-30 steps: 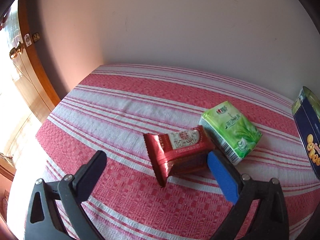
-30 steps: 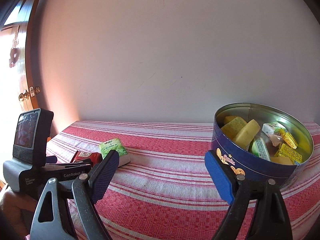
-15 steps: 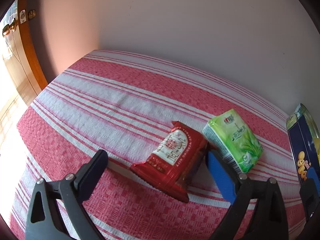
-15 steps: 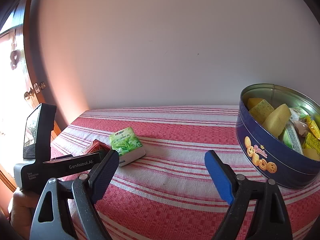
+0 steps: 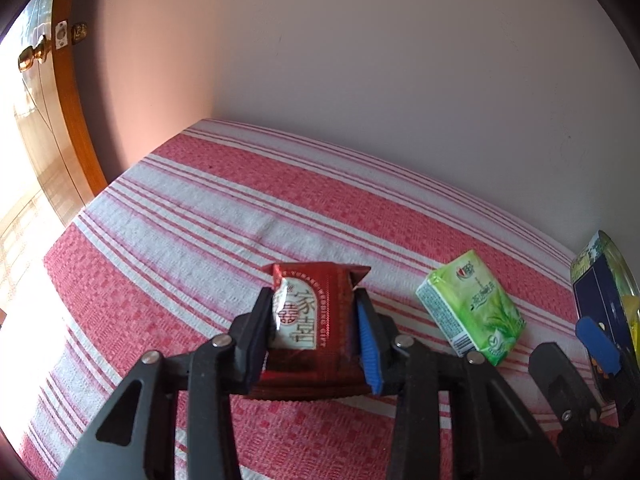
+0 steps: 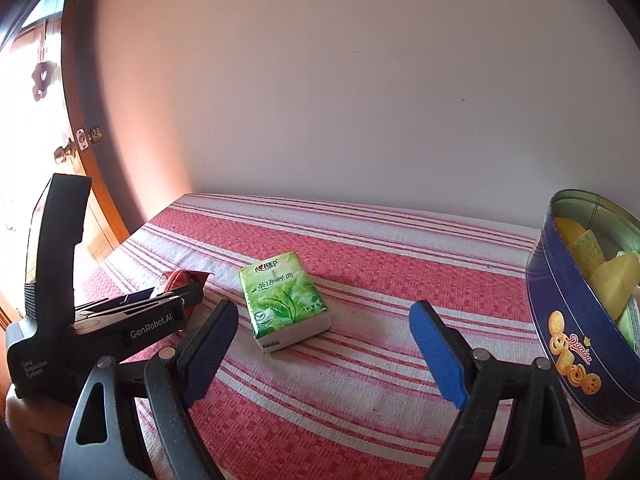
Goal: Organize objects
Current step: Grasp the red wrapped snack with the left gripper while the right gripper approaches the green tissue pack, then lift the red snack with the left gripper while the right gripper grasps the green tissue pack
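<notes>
Red snack packet [image 5: 316, 320] sits between the pads of the left hand-held gripper [image 5: 316, 336], low over the striped cloth [image 5: 240, 216] on the counter. Jaws are closing on it, pads already pressing the two long sides; wrapper buckles slightly at the left pad. Judgement: light, soft foil pouch, slick surface, contents probably crushable. The mid-body hold across the narrow width looks right; a grip on the crimped end seams would slip or tear.

Green tissue pack [image 6: 284, 300] lies flat on the cloth, just right of the red packet and apart from it. The right hand-held gripper [image 6: 324, 354] hangs near it with jaws wide apart, nothing between them, pack a little ahead of the pads. Judgement: tissue pack is light and squashy with a smooth film wrap; best taken across its short sides, mid-length, since it will compress before it holds.

Blue cookie tin [image 6: 568, 320] stands at the right edge of the counter, lid off, already holding yellow and green packets. Likely the destination for both items.

Risk: foil pouch sliding out if the squeeze is too light during the carry.
</notes>
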